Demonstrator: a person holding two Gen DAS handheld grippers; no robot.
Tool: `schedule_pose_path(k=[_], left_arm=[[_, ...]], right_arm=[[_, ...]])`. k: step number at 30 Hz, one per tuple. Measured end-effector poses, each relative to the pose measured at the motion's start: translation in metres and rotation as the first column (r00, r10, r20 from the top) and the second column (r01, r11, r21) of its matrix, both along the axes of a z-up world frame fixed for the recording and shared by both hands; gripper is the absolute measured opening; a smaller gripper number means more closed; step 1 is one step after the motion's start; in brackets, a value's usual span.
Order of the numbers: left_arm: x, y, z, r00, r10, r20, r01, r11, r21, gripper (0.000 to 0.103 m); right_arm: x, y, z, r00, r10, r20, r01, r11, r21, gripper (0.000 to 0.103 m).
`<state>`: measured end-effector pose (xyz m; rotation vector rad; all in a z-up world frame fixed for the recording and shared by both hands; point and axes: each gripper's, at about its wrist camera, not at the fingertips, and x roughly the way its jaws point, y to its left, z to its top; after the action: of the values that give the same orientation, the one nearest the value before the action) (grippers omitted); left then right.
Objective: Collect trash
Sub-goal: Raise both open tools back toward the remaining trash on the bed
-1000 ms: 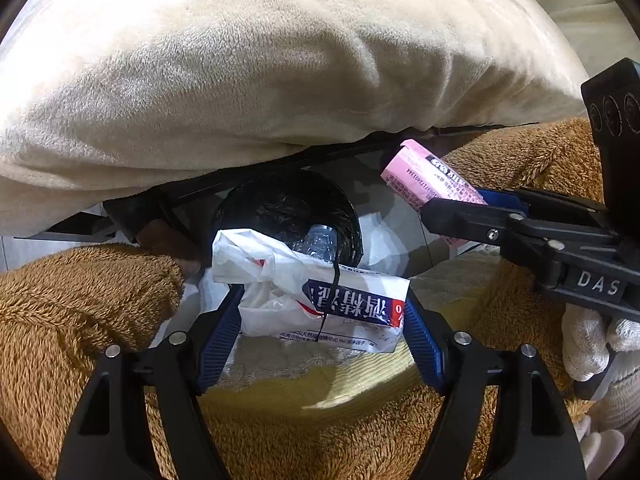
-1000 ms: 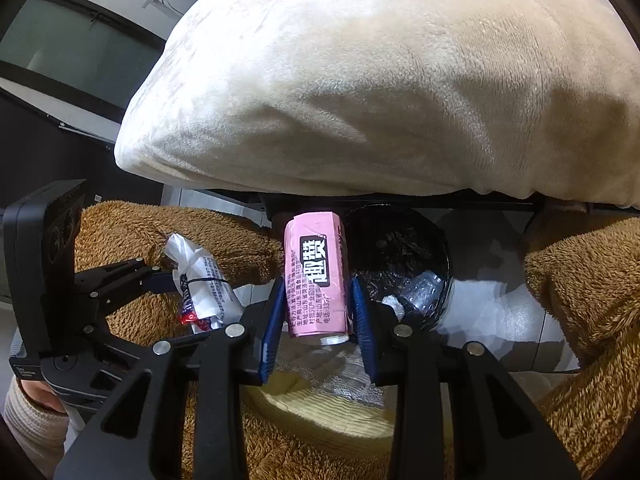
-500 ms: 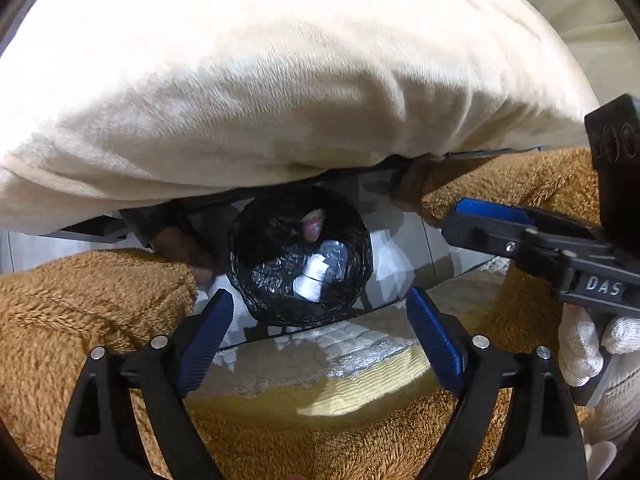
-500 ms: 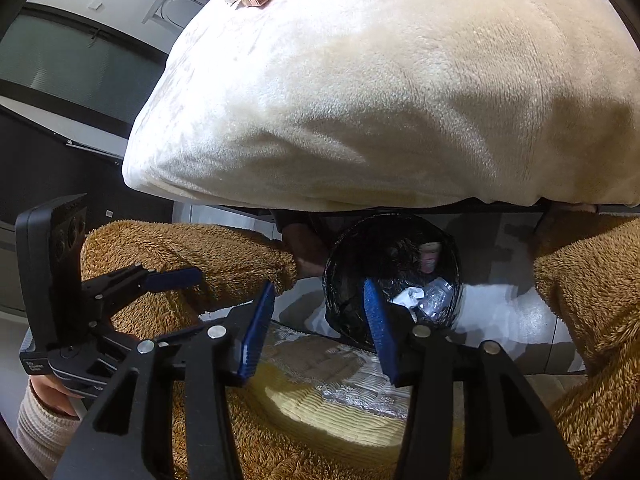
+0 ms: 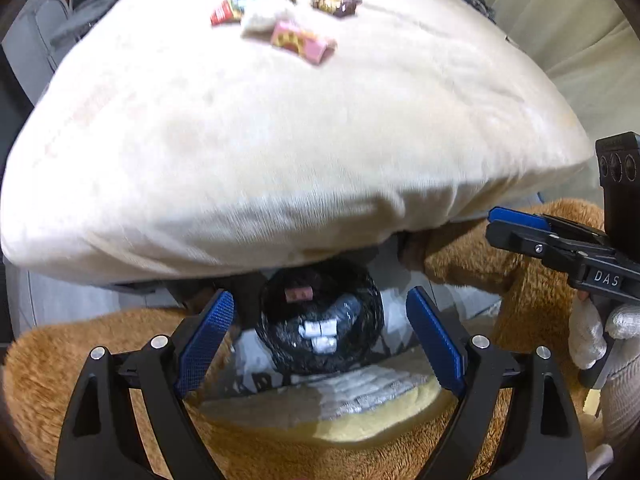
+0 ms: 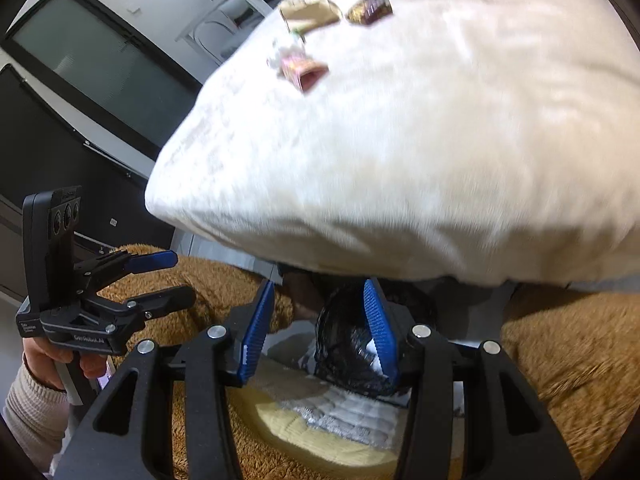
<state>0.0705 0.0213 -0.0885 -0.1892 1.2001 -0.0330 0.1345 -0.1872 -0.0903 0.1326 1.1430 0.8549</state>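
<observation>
Trash is seen in two places in the left wrist view: several pieces lie inside the black-lined bin point(image 5: 320, 320) on the floor, among them a small pink box point(image 5: 299, 294) and white crumpled packets point(image 5: 322, 334), while a cluster of wrappers point(image 5: 276, 12) rests on top of the cream cushion point(image 5: 280, 152), well apart from the bin. The left gripper point(image 5: 320, 336) is held above the bin with its jaws spread wide and nothing between them. The right gripper point(image 5: 516, 228) is seen at the right edge, held by a gloved hand point(image 5: 600, 332); its jaws appear parted and nothing is seen in them. Brown plush fabric point(image 5: 80, 360) lies on both sides of the bin.

In the right wrist view, the right gripper point(image 6: 320, 328) is held over the bin point(image 6: 348, 344), its jaws moderately open and empty. The left gripper point(image 6: 160, 276) is seen at the left, also open and empty. The wrappers point(image 6: 308, 40) are seen untouched on the cushion point(image 6: 400, 160), blurred by motion.

The task is judged partly done: some trash is already binned, and the pieces on the cushion are left to be collected.
</observation>
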Motion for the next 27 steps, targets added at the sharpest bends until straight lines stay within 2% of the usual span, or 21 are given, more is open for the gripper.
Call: schedule_pose_path(k=[4, 8, 10, 12, 15, 16, 17, 23, 27], left_arm=[[0.014, 0.013, 0.016, 0.998, 0.004, 0.056, -0.005, 1.0, 0.011, 0.087], [0.033, 0.029, 0.028, 0.995, 0.016, 0.101, -0.017, 1.0, 0.006, 0.087], [0.045, 0.039, 0.038, 0.991, 0.027, 0.129, -0.025, 1.0, -0.014, 0.087], [0.059, 0.047, 0.044, 0.988, 0.036, 0.153, -0.032, 0.999, -0.026, 0.087], [0.082, 0.063, 0.052, 0.981, 0.067, 0.184, -0.055, 0.996, -0.071, 0.087], [0.091, 0.067, 0.054, 0.979, 0.074, 0.191, -0.058, 0.994, -0.087, 0.088], [0.1, 0.07, 0.054, 0.978, 0.078, 0.196, -0.058, 0.992, -0.109, 0.095], [0.148, 0.086, 0.043, 0.97, 0.125, 0.209, -0.088, 0.98, -0.177, 0.097], [0.176, 0.092, 0.032, 0.969, 0.144, 0.203, -0.11, 0.979, -0.171, 0.097]], right_arm=[[0.018, -0.003, 0.025, 0.995, -0.014, 0.094, 0.013, 1.0, 0.012, 0.052], [0.042, -0.001, 0.05, 0.985, -0.023, 0.171, 0.016, 0.999, 0.039, 0.068], [0.053, 0.007, 0.063, 0.974, -0.02, 0.227, 0.011, 0.999, 0.039, 0.069], [0.071, 0.013, 0.071, 0.967, -0.028, 0.255, 0.016, 0.999, 0.049, 0.081], [0.097, 0.023, 0.076, 0.952, -0.03, 0.303, 0.013, 0.998, 0.057, 0.085], [0.105, 0.027, 0.077, 0.949, -0.03, 0.314, 0.014, 0.998, 0.054, 0.087], [0.114, 0.031, 0.078, 0.946, -0.025, 0.324, 0.008, 0.998, 0.055, 0.095], [0.166, 0.056, 0.076, 0.913, 0.007, 0.409, -0.015, 1.0, 0.018, 0.096], [0.2, 0.073, 0.065, 0.908, 0.024, 0.418, -0.021, 1.0, -0.011, 0.096]])
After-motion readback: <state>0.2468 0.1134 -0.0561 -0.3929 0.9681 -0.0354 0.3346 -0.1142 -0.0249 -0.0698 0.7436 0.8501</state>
